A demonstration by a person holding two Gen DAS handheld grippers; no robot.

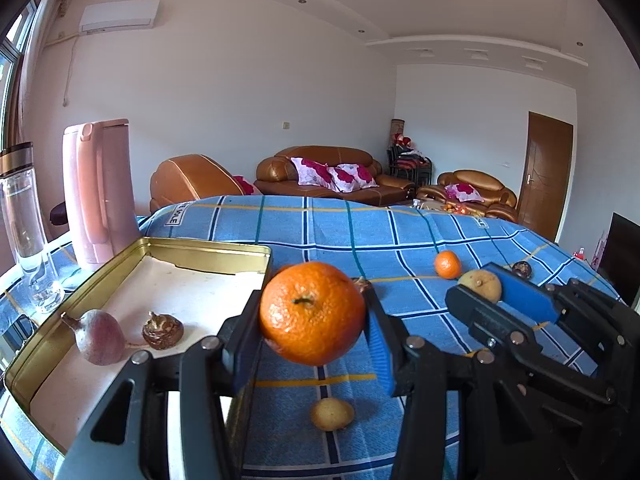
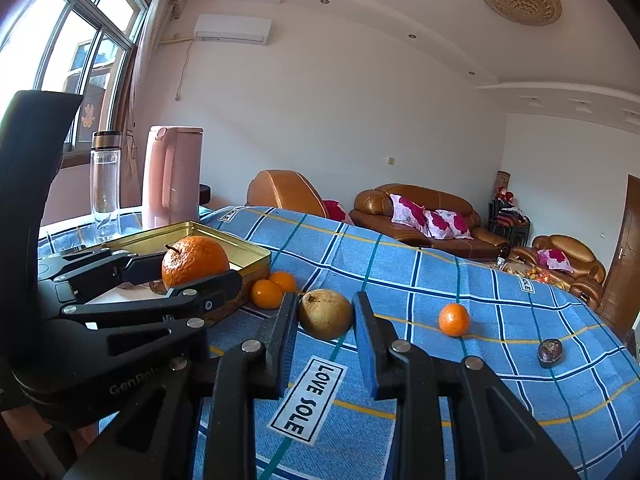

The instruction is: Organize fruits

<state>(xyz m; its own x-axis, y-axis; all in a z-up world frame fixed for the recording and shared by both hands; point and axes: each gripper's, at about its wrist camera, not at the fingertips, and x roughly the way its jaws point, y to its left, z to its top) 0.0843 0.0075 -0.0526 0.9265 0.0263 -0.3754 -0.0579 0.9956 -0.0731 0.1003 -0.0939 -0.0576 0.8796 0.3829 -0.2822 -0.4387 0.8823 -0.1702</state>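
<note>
My left gripper [image 1: 312, 308] is shut on a large orange [image 1: 312, 320], held in the air just right of a gold tin tray [image 1: 200, 246]. In the tray lie a reddish fruit [image 1: 100, 336] and a small brown fruit [image 1: 162, 330]. My right gripper [image 2: 325, 304] is shut on a yellow-brown round fruit [image 2: 326, 320] above the blue checked cloth [image 2: 420, 280]. The right wrist view shows the left gripper [image 2: 196, 270] with its orange [image 2: 194, 264] by the tray [image 2: 248, 254]. Loose on the cloth are two small oranges [image 2: 266, 293], another small orange [image 2: 454, 319] and a dark fruit [image 2: 550, 353].
A small yellow fruit [image 1: 332, 413] lies on the cloth below the left gripper. A pink kettle [image 1: 98, 192] and a clear bottle [image 1: 24, 220] stand behind the tray at the left. Brown sofas [image 1: 332, 172] are beyond the table's far edge.
</note>
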